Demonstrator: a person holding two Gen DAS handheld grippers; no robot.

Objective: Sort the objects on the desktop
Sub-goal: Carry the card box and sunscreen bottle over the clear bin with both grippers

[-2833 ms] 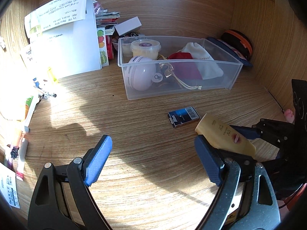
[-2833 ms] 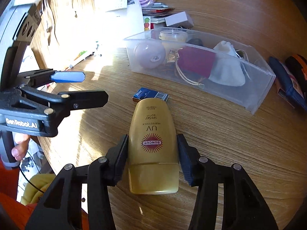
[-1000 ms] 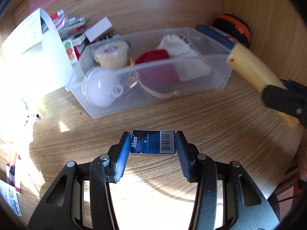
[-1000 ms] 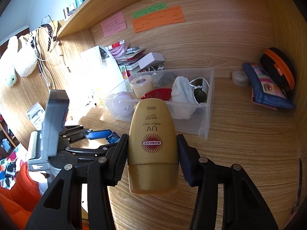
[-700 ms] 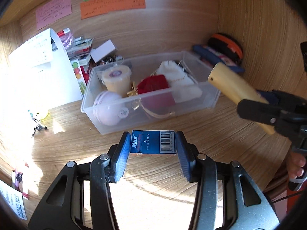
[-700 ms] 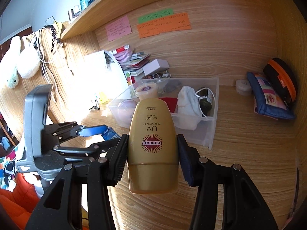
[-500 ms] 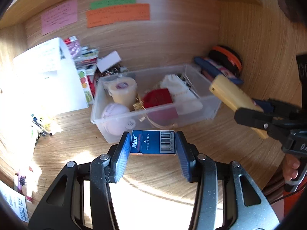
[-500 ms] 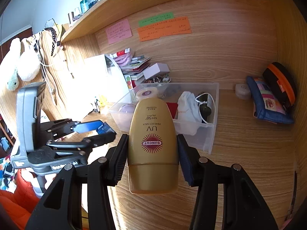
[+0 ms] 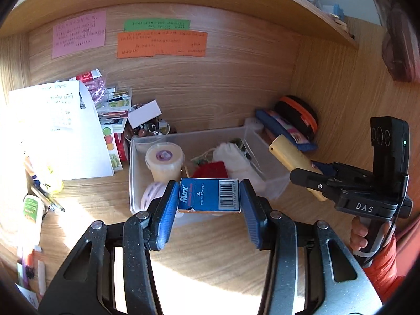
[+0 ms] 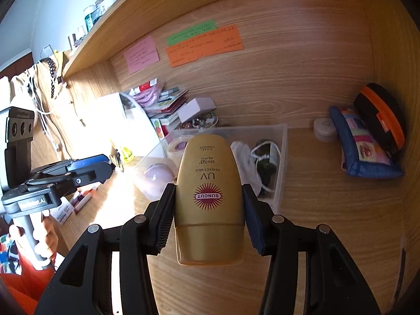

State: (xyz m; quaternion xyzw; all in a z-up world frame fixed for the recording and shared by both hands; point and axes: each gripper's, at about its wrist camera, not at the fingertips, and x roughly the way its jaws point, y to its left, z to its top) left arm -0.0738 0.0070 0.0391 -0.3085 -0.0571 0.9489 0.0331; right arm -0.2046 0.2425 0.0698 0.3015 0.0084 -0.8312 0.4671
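both tools are now lifted off the wooden desk (image 9: 223, 249) and held up facing the clear plastic bin (image 9: 265, 155); a second ago they were lower, and 2.8 s ago the left gripper (image 9: 208, 197) was empty and spread while the small blue "max" cardboard box (image 9: 210, 195) lay on the desk. left fingers now clamp that box by its short ends, barcode side up, in the air just near of the bin's near wall. right gripper (image 10: 208, 204) is closed on the gold "suncut" sunscreen bottle (image 10: 208, 197), cap end toward the camera, also airborne and near of the bin. judgement: both pickups done, only the drops into the bin remain.

count: two grippers, each with one item. one bin. in the bin: one cream lidded tub (image 9: 164, 161), one pale lilac ball (image 10: 158, 176), one red pouch (image 9: 211, 170), one white drawstring bag (image 10: 245, 161); other small contents too hidden to count. three paper notes on the back wall (pink, green, orange). far right: one blue patchwork pouch (image 10: 365, 155), one black-and-orange case (image 10: 380, 120).
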